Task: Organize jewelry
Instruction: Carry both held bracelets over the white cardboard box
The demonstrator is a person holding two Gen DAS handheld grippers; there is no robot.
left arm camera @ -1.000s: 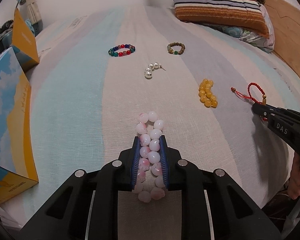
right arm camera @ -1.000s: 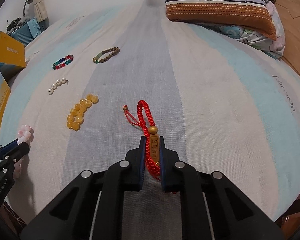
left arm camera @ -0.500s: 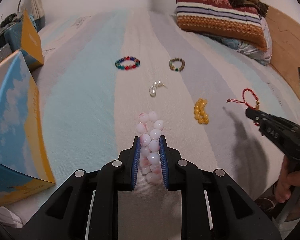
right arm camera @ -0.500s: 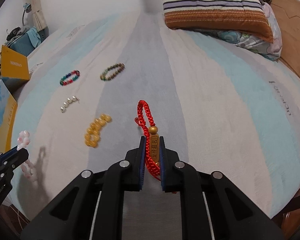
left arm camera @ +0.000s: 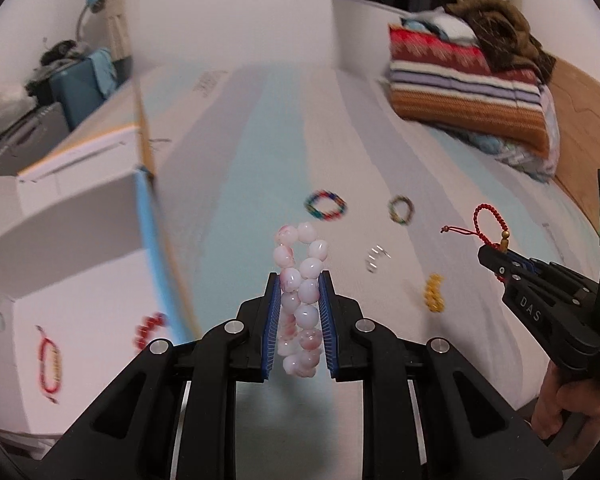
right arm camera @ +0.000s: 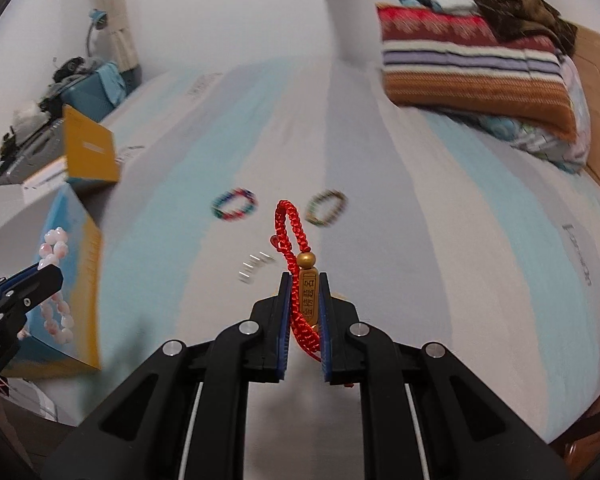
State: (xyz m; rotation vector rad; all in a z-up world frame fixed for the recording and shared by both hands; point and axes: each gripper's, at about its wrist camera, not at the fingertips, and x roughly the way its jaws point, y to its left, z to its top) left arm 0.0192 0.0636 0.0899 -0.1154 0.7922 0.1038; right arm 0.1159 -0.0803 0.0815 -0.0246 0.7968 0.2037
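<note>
Left gripper: blue pads clamped on a pink bead bracelet, loop standing up clear of the bed.

Right gripper: pads clamped on a red cord bracelet at its gold charm, likewise held clear of the bed.

Open white box, left of the left gripper: red bracelets inside, blurred.

On the striped bedspread, near to far: yellow bead bracelet; pearl strand; multicolour bead bracelet and brown bead bracelet, side by side, apart.

Far right: striped pillow with dark clothing on top.
</note>
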